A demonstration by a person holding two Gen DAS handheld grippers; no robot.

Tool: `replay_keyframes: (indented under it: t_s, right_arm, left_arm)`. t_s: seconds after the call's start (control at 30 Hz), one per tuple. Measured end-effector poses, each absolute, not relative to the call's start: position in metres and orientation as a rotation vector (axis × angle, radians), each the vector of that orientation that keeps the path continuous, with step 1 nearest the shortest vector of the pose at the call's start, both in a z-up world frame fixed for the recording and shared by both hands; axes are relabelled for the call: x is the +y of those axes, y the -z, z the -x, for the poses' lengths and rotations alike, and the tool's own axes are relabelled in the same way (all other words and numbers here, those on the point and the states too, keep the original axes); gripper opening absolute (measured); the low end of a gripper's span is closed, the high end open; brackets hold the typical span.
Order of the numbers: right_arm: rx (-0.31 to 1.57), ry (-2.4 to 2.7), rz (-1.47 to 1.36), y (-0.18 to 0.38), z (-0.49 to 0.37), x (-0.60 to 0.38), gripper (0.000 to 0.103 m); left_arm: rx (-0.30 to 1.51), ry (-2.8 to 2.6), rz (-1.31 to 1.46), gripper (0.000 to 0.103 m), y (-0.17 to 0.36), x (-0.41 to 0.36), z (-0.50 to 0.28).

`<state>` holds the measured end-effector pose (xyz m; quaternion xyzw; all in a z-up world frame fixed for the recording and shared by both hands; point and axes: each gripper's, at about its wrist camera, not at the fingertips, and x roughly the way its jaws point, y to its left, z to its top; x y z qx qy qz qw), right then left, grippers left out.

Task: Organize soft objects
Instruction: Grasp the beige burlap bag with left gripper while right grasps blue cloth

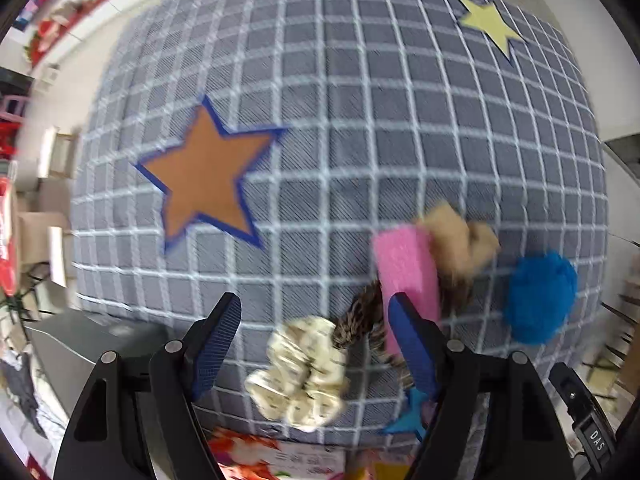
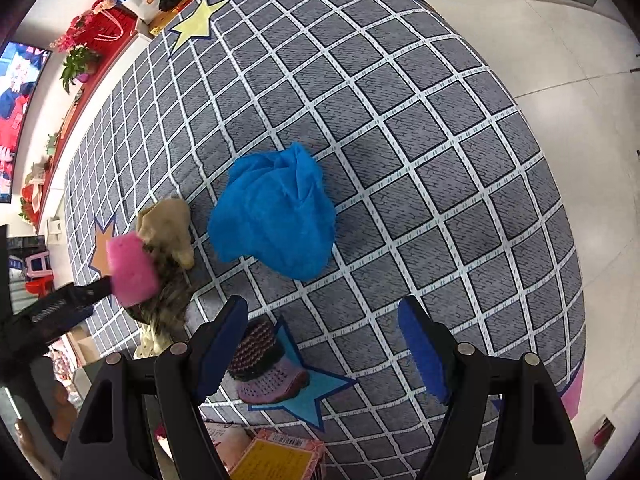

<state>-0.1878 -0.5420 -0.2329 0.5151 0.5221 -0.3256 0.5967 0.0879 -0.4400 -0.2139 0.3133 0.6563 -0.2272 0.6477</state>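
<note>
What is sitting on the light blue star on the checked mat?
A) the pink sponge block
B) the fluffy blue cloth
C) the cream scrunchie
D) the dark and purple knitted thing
D: in the right wrist view the dark and purple knitted thing lies on the light blue star, while the fluffy blue cloth and the pink sponge block lie elsewhere on the checked mat.

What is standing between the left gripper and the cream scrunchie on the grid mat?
Nothing visible. The left gripper hangs open above the cream scrunchie, which lies bare on the mat; the leopard scrunchie only touches its side.
</note>
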Motion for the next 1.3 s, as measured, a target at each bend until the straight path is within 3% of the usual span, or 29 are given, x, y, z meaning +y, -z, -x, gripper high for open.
replay_keyframes:
  t_s: [0.17, 0.27, 0.6, 0.67, 0.7, 0.87, 1.17, 1.3]
  right_arm:
    - [1.192, 0.715, -1.25, 0.246, 0.176, -0.552, 0.079]
    - [1.236, 0.72, -1.141, 0.252, 0.154, -0.554, 0.079]
    - [1.314, 0.734, -1.065, 0.285, 0.12, -0.561, 0.079]
    - [1.309, 0.751, -1.067, 0.288, 0.121, -0.562, 0.094]
    - [1.299, 0.775, -1.057, 0.288, 0.122, -0.562, 0.097]
    - [1.291, 0.779, -1.089, 0.299, 0.134, -0.566, 0.099]
    - [1.284, 0.747, -1.054, 0.303, 0.147, -0.561, 0.1]
    - [1.283, 0.751, -1.054, 0.301, 0.152, -0.55, 0.1]
  left_arm:
    - [1.482, 0.457, -0.692, 0.079, 0.206, -0.437, -0.117]
    - [1.508, 0.479, -0.624, 0.079, 0.203, -0.432, -0.131]
    - [1.564, 0.645, -0.674, 0.082, 0.232, -0.512, -0.098]
    - [1.537, 0.639, -0.739, 0.082, 0.243, -0.526, -0.092]
    - [1.522, 0.625, -0.776, 0.082, 0.249, -0.53, -0.09]
    - [1.598, 0.572, -0.787, 0.082, 0.285, -0.526, -0.089]
    - [1.573, 0.745, -0.76, 0.082, 0.277, -0.565, -0.062]
    - [1.609, 0.81, -0.915, 0.083, 0.298, -0.6, -0.039]
